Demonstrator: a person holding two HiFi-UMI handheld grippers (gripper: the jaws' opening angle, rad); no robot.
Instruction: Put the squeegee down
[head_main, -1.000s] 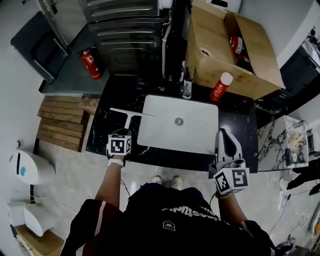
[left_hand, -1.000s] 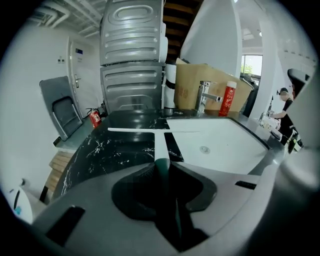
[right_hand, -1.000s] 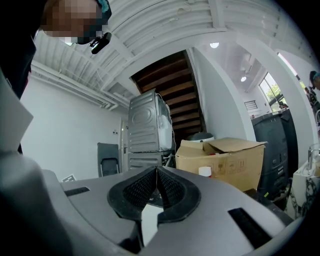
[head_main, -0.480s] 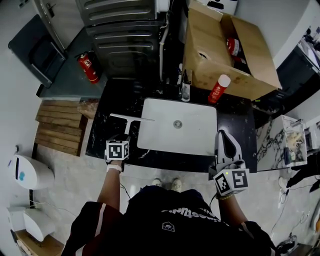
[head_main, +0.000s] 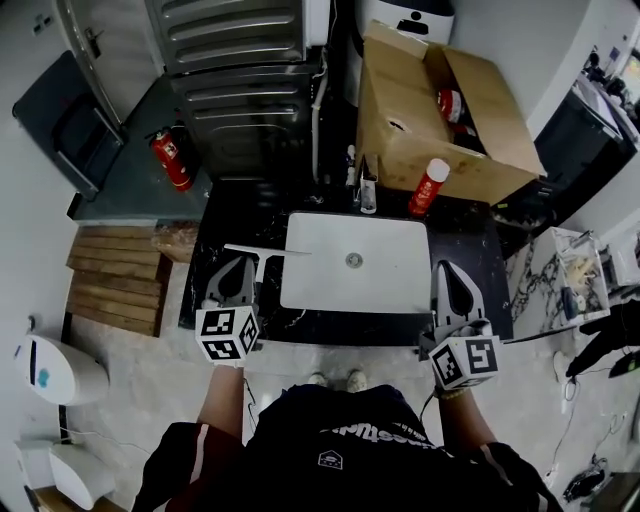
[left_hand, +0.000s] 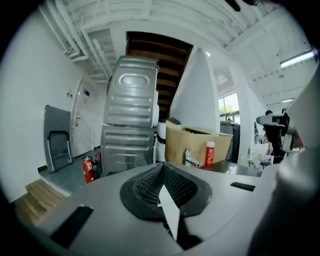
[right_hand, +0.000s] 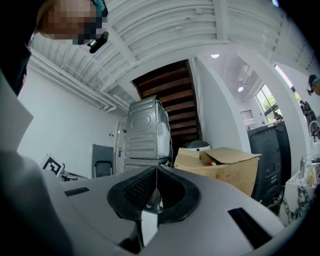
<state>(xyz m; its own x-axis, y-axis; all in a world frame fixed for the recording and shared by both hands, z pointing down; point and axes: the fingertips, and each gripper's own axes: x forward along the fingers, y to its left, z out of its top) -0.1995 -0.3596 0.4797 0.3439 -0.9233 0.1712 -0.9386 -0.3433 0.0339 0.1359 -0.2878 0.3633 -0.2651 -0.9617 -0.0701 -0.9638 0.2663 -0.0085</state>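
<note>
The white squeegee (head_main: 270, 250) lies flat on the black counter (head_main: 465, 232) just left of the white sink (head_main: 325, 262), its blade across and its handle pointing toward me. My left gripper (head_main: 240, 264) hangs above the counter's front left, beside the handle and clear of it. In the left gripper view its jaws are closing and meet at the tips (left_hand: 161, 169) with nothing between them. My right gripper (head_main: 447, 268) hovers over the counter's front right, shut and empty (right_hand: 156, 172). The squeegee shows in neither gripper view.
A faucet (head_main: 368, 192) and a red spray can (head_main: 427, 186) stand behind the sink. An open cardboard box (head_main: 440, 120) sits at the back right. A metal appliance (head_main: 240, 60), a fire extinguisher (head_main: 170, 158) and a wooden pallet (head_main: 115, 280) are to the left.
My left gripper has left the squeegee's handle, risen and drawn back toward me. The squeegee stays on the counter. The right gripper has hardly moved.
</note>
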